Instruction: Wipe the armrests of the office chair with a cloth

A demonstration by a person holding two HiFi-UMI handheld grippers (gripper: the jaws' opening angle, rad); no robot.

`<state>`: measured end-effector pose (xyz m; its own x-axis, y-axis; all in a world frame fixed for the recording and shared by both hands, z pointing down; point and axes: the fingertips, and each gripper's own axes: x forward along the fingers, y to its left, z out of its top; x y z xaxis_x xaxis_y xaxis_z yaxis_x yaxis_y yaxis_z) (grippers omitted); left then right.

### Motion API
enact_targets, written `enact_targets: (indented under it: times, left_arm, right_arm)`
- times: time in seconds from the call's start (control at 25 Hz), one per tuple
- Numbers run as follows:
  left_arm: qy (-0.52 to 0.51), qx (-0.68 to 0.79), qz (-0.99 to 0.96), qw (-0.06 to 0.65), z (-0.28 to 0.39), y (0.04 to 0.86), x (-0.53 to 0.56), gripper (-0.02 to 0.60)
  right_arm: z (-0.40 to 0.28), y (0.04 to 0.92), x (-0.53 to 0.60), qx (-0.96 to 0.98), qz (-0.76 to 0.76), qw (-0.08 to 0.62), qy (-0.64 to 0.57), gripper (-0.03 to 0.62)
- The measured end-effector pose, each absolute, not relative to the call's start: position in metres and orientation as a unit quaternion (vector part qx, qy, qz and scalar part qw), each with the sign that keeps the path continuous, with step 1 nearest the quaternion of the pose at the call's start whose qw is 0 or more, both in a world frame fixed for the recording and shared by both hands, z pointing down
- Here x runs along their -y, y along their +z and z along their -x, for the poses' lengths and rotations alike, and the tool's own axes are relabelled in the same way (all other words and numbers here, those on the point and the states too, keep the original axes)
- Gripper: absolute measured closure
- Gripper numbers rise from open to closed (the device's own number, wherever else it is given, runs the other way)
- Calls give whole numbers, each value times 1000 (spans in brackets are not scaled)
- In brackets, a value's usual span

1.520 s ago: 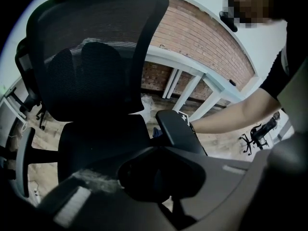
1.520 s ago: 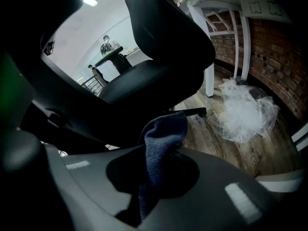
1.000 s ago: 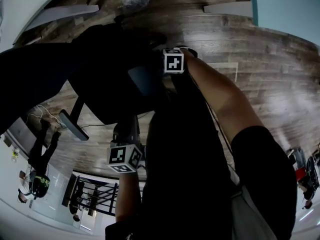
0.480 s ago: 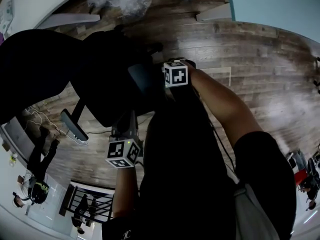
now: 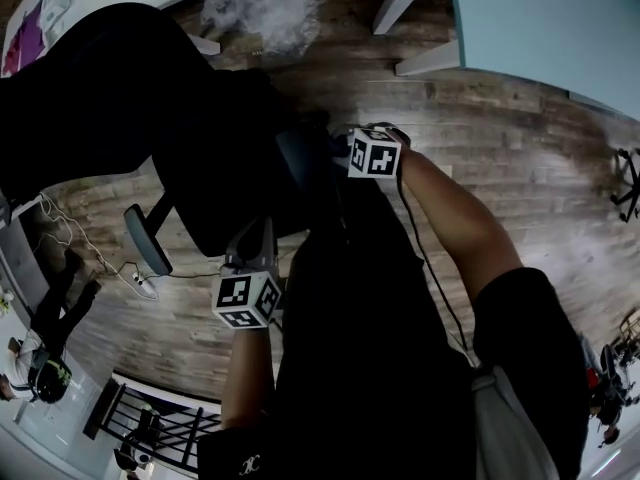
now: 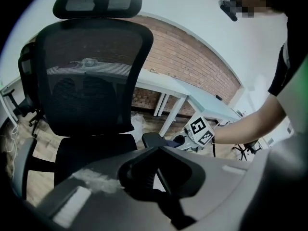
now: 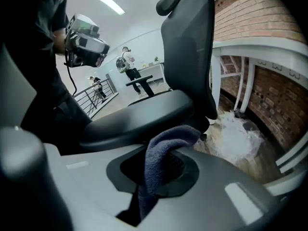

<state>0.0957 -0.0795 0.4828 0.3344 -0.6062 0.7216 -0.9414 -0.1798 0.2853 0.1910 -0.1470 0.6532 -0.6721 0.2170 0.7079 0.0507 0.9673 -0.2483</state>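
Right hand-held gripper, cloth pinched, at armrest; left hand-held gripper pressed together — cloth may be dragged loose by friction.

Office chair faces the person; desk to its right, plastic wrap on the floor behind it. Right gripper holds the cloth against the right armrest. Left gripper lies before the seat, left of that armrest.

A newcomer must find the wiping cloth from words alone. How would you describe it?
Find the black mesh office chair. At one armrest, the right gripper is shut on the cloth. It is the only soft, dark blue-grey fabric there, bunched between the jaws.
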Motion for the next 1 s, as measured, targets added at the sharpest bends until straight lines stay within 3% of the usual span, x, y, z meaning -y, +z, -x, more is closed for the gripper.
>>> enact_targets:
  times: [0.32,0.64,1.0]
  left_arm:
    - [183,576,-718,344,-53,468,63,575]
    - [113,663,-677,299,43,441,55,576]
    - [88,664,-699,250,86,393,25,576]
  right_arm:
    - [-199,565,176,933,-58,338,106,557]
    - [-157,461,180,951,-184,223,112,557]
    - [-107,371,120,957,-231,156,81,554]
